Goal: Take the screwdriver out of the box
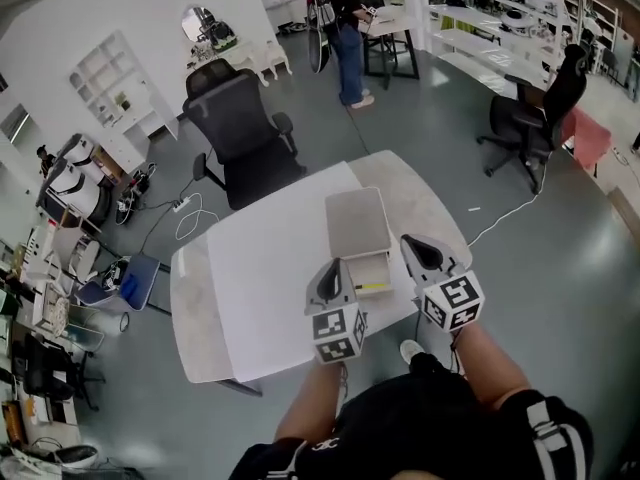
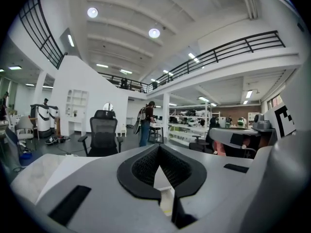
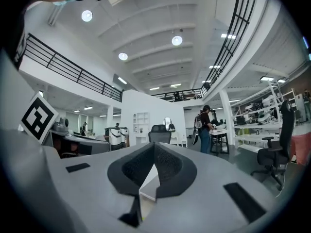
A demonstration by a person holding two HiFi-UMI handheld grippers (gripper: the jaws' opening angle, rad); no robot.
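An open pale box (image 1: 365, 266) lies on the white sheet in the middle of the table, its lid (image 1: 357, 218) folded back away from me. A thin yellow screwdriver (image 1: 373, 288) rests along the box's near edge. My left gripper (image 1: 329, 282) hovers at the box's near left corner. My right gripper (image 1: 424, 254) hangs just right of the box. Both are shut with nothing held. In the left gripper view the closed pads (image 2: 141, 166) frame a sliver of the box (image 2: 163, 181). The right gripper view shows the box (image 3: 149, 182) the same way.
The white sheet (image 1: 270, 278) covers most of the pale table (image 1: 195, 338). A black office chair (image 1: 240, 128) stands behind the table's far side. Further back a person (image 1: 345, 33) stands at a desk. Another black chair (image 1: 535, 108) is at the right. Cables trail on the floor.
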